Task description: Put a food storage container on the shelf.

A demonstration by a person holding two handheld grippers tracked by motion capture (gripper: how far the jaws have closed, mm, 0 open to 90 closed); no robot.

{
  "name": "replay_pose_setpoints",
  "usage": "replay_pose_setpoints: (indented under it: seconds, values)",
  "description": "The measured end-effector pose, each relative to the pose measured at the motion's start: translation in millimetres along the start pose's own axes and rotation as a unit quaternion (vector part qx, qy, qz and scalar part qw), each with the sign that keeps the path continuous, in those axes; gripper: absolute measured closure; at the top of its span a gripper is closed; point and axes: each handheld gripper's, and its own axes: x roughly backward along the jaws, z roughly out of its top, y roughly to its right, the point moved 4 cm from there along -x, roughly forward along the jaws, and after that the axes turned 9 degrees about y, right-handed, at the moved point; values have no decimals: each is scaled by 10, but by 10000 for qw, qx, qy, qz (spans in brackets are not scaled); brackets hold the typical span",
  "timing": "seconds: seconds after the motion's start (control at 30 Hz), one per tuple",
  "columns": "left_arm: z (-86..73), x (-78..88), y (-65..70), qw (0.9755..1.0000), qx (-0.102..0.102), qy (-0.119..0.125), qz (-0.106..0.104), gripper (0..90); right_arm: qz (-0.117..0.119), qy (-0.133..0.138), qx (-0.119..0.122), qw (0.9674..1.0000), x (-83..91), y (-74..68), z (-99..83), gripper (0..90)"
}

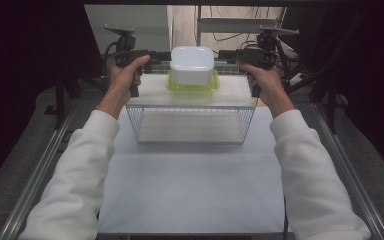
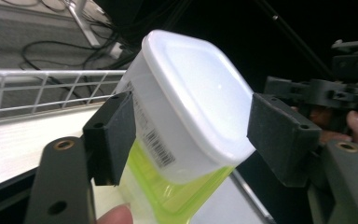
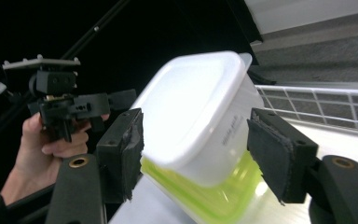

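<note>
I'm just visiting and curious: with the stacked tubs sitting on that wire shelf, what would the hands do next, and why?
Probably draw both grippers back sideways. The white container rests on the green-lidded container atop the wire rack, and the left gripper and right gripper have open fingers flanking it, so it looks placed.

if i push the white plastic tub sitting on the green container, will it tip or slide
The white lidded plastic tub probably slides first: its smooth walls look slippery. It stands taller than the translucent green container beneath, so a high push may tip it. It looks rigid and light.
</note>
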Motion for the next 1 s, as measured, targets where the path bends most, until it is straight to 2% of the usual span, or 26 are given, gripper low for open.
replay_pose_setpoints:
  seconds: [0.2,0.23,0.4,0.53,0.6,0.63,0.67,0.7,0.73,0.77,0.8,0.83,0.9,0.93,1.0]
  values:
    - [-87,76,22,9999,-118,27,9,283,-6,25,177,9998,130,49,-81,325]
    - [-106,122,42,9998,-192,28,22,279,14,27,342,9994,186,55,-115,319]
    - [-185,238,104,9989,-458,18,116,269,-55,54,687,9976,312,39,-228,300]
    - [-264,304,130,9984,-546,-38,115,262,-159,7,872,9961,400,52,-360,286]
    - [-356,404,159,9974,-694,-68,163,259,-201,-23,973,9950,442,47,-432,269]
    - [-389,443,169,9972,-731,-62,150,258,-228,-7,1083,9939,467,44,-468,262]
    - [-389,443,169,9972,-731,-62,150,257,-228,-7,1083,9939,467,44,-468,262]
    - [-437,489,184,9971,-752,-38,131,256,-261,-13,1237,9920,534,27,-554,252]
    - [-516,548,206,9965,-826,-48,142,254,-255,-4,1298,9912,564,20,-594,239]
    - [-516,548,206,9965,-826,-48,142,254,-251,1,1335,9907,587,15,-624,231]
    - [-625,612,243,9953,-960,-74,141,253,-230,27,1388,9900,626,9,-672,225]
    - [-683,645,260,9951,-984,-61,107,251,-214,37,1410,9898,655,5,-700,220]
    - [-743,677,270,9952,-976,-50,89,251,-177,58,1440,9894,692,-1,-736,215]
    - [-880,743,288,9957,-926,-43,8,250,-160,68,1557,9877,782,-3,-810,205]
    - [-1029,818,290,9964,-840,-32,-97,248,-139,109,1594,9870,861,-3,-872,201]
